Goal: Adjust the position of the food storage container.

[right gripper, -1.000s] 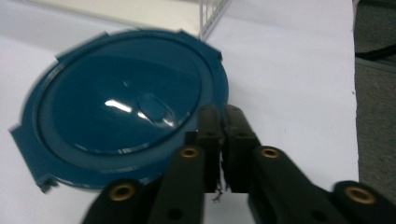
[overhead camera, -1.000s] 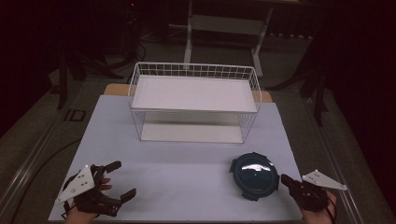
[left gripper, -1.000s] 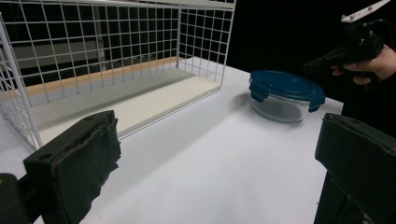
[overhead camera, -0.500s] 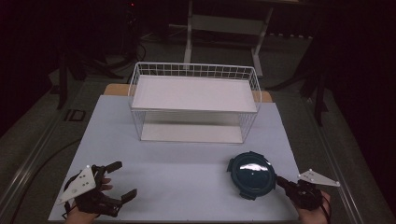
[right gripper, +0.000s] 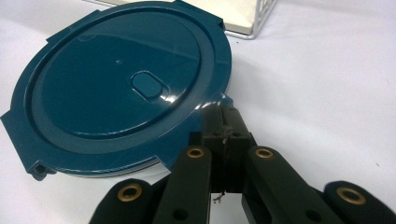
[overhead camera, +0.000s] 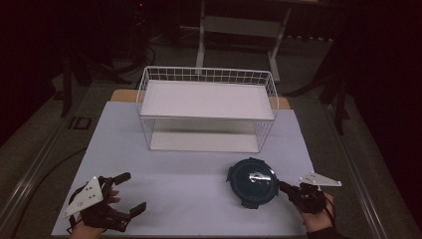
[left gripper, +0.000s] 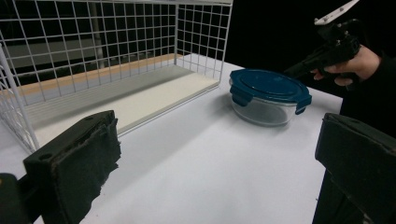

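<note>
Your right gripper (overhead camera: 284,186) has slid in to the container (overhead camera: 251,181)'s lid tab, jaws together with nothing between them; the left gripper (overhead camera: 127,194) waits, jaws apart. Lid is on, container on the table (overhead camera: 199,199) before the wire basket (overhead camera: 206,112); everything remains.

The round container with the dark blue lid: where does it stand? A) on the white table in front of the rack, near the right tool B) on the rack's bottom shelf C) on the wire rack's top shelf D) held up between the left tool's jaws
A: the container rests on the white table, in front of the wire rack and apart from it, with the shut right tool at its rim.
</note>
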`<state>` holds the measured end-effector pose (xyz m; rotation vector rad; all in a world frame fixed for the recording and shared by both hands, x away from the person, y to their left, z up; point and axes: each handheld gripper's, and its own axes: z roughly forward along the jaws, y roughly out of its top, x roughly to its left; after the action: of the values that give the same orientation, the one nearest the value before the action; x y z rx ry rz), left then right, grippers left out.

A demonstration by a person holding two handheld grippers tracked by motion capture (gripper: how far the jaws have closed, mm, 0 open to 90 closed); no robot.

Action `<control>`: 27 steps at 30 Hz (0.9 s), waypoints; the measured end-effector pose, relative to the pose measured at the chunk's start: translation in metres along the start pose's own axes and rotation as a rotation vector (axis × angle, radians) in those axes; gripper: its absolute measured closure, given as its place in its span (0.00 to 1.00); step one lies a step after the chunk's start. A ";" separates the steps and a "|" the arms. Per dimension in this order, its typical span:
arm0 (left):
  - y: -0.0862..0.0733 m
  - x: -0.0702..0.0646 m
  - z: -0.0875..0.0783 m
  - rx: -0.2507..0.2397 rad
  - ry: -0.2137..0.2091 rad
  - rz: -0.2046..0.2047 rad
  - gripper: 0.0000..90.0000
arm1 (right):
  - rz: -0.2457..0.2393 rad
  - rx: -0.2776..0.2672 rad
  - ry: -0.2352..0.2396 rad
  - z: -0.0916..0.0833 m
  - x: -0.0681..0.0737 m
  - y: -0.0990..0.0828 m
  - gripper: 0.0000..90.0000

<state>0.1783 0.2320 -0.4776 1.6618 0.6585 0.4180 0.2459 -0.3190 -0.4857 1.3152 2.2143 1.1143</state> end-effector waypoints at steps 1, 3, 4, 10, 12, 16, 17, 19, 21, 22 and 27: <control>0.000 0.000 0.000 0.001 -0.001 0.001 0.00 | -0.002 0.001 -0.001 0.000 0.000 0.000 1.00; 0.000 0.000 0.000 0.001 -0.001 0.003 0.00 | 0.007 0.000 0.007 0.000 -0.001 0.000 1.00; 0.000 0.000 0.000 0.001 0.000 0.002 0.00 | 0.004 0.007 -0.006 0.000 -0.001 -0.002 1.00; 0.000 0.000 0.000 0.002 -0.003 0.000 0.00 | 0.025 0.029 0.006 0.003 -0.003 -0.006 1.00; 0.000 0.000 0.001 0.003 -0.004 0.001 0.00 | 0.038 0.029 0.017 0.006 -0.003 -0.005 1.00; 0.000 0.000 0.001 0.003 -0.004 -0.001 0.00 | 0.032 0.031 0.036 0.010 0.000 -0.001 1.00; 0.000 0.000 0.001 0.004 -0.004 -0.001 0.00 | 0.031 0.036 0.055 0.014 0.003 0.002 1.00; 0.000 0.000 0.001 0.005 -0.006 -0.001 0.00 | 0.003 0.049 0.068 0.022 0.011 0.009 1.00; 0.000 -0.001 0.001 0.004 -0.008 0.000 0.00 | -0.009 0.054 0.075 0.028 0.015 0.013 1.00; 0.000 -0.001 0.001 0.004 -0.008 0.000 0.00 | -0.009 0.052 0.081 0.031 0.016 0.015 1.00; 0.000 -0.001 0.000 0.004 -0.010 -0.001 0.00 | -0.027 0.059 0.105 0.044 0.025 0.024 1.00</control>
<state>0.1780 0.2312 -0.4779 1.6664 0.6535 0.4079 0.2742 -0.2711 -0.4929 1.2726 2.3505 1.1409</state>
